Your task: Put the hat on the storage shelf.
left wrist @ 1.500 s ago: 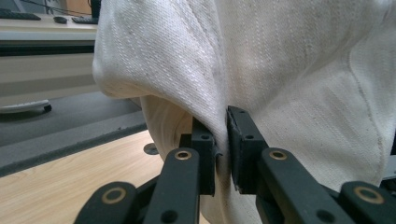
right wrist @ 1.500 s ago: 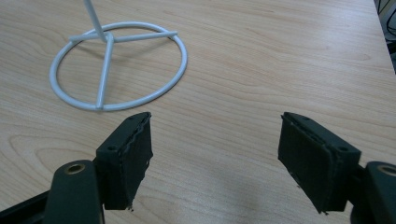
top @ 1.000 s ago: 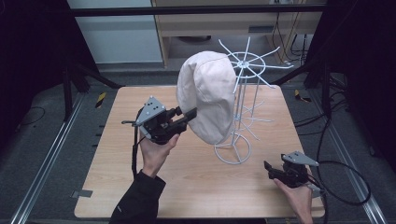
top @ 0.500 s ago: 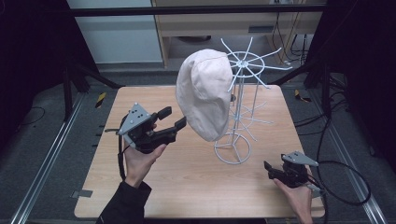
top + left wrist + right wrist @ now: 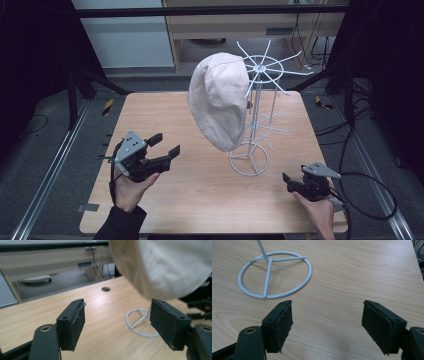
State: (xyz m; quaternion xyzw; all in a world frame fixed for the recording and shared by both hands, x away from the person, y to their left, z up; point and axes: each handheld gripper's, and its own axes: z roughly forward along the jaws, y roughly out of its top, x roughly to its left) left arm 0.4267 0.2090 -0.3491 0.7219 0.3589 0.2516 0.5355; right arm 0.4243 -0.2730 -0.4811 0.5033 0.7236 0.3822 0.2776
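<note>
A beige cap (image 5: 220, 102) is hanging on the white wire stand (image 5: 255, 120), up and ahead of the left gripper (image 5: 162, 150), whose 2 jaws are gaping empty. Half a second earlier it sat nearer the cap; hanging looks finished, retreat next. The right gripper (image 5: 289, 181) is resting, jaws wide, behind the stand's base ring.

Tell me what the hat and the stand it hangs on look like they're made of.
The hat looks like beige woven cloth, matte, with stitched panel seams. The stand looks like thin metal wire with a smooth, slightly glossy white coating, rods joined to a ring base; painted metal is likely, plastic can't be ruled out.
</note>
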